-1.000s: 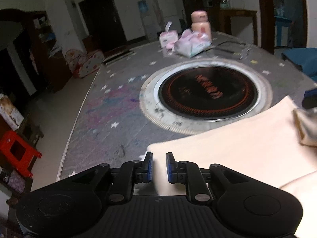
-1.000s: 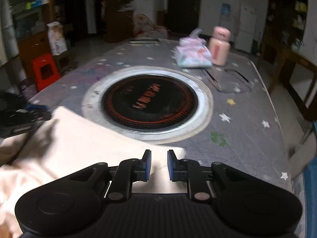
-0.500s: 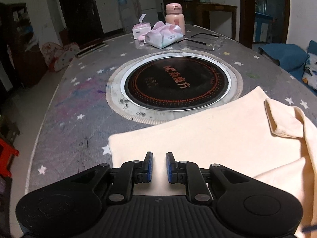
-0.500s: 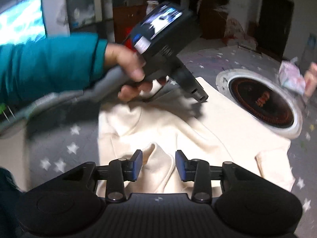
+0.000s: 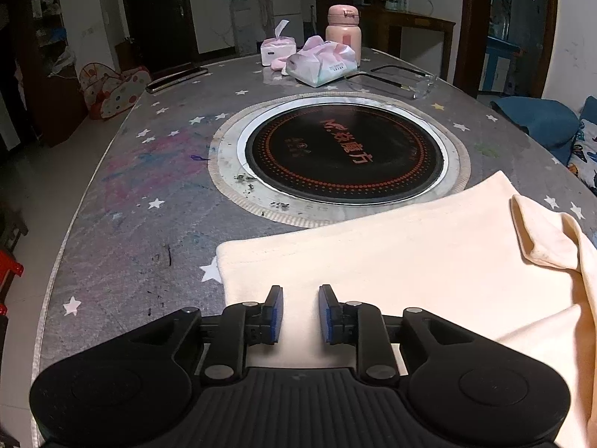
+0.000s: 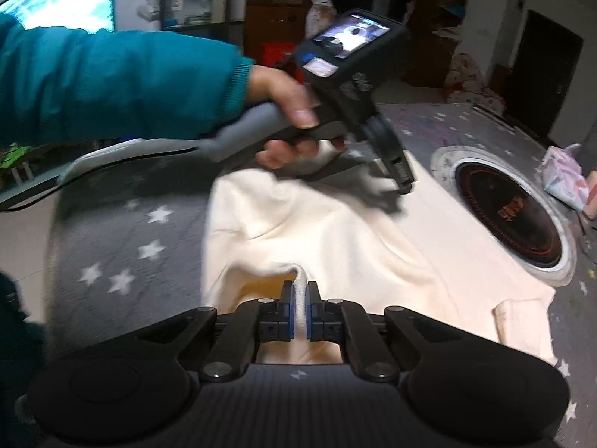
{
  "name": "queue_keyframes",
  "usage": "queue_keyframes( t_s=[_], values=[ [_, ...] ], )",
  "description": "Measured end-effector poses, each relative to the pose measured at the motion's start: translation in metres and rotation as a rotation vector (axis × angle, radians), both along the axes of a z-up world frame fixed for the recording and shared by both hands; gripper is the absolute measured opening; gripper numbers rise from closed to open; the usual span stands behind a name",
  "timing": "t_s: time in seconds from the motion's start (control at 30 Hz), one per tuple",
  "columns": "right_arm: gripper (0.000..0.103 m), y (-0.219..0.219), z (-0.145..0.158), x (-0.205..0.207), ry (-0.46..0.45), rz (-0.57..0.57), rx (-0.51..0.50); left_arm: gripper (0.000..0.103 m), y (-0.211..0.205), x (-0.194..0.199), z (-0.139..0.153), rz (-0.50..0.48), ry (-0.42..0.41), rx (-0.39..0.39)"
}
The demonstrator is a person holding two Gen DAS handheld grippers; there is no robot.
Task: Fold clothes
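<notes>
— What is the garment (image 5: 410,257) made of?
— Soft cream cloth, matt and faintly fuzzy, lying in loose folds across the lower right of the left wrist view.
— And the tabletop (image 5: 149,201)?
— A grey covering printed with white stars, dull and scuffed, smeared with pinkish marks at the left. The round cooktop (image 5: 345,153) set in it is glossy black, ringed by a pale metal-looking band.
— The tools?
— The left hand-held gripper (image 5: 300,315) is matt black plastic with a ribbed base and blue pads. The right hand-held gripper (image 6: 300,315) looks the same. The sleeve (image 6: 112,82) at upper left of the right wrist view is teal fabric.
</notes>
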State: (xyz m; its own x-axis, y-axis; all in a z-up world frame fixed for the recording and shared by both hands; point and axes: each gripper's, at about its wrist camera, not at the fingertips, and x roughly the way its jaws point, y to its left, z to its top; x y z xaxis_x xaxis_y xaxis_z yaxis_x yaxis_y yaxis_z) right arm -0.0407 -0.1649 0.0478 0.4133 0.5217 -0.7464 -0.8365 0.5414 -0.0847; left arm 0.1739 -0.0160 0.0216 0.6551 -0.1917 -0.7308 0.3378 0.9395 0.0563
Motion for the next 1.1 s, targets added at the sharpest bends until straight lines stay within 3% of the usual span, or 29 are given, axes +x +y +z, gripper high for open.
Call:
queue_keyframes(
  t_s=[0.23,0.4,0.47,0.6,0.7,0.93,1.1],
  values=[
    [0.004,0.004,-0.004,-0.034,0.074,0.081,-0.001,0.030,-0.001,0.000,-0.001,0.005,-0.021,0.017],
    [0.007,0.006,-0.011,-0.035,0.102,0.048,0.017,0.038,0.000,-0.002,-0.002,0.017,-0.035,0.032],
    [0.016,0.002,-0.005,-0.035,0.099,0.028,0.038,0.038,0.001,-0.004,-0.001,0.022,-0.038,0.042],
    [0.018,-0.016,0.013,-0.030,0.121,-0.024,0.105,0.037,0.001,-0.020,0.007,0.018,-0.071,0.059],
    [0.018,-0.037,0.026,-0.019,0.079,-0.131,0.127,0.037,-0.001,-0.041,0.015,-0.010,-0.090,0.034],
    [0.024,-0.107,0.024,0.049,-0.021,-0.575,0.109,0.037,-0.023,-0.107,0.021,-0.155,-0.103,-0.014],
    [0.028,-0.155,0.008,0.101,0.055,-0.805,0.185,0.037,-0.039,-0.147,0.020,-0.238,-0.074,-0.074]
  ],
)
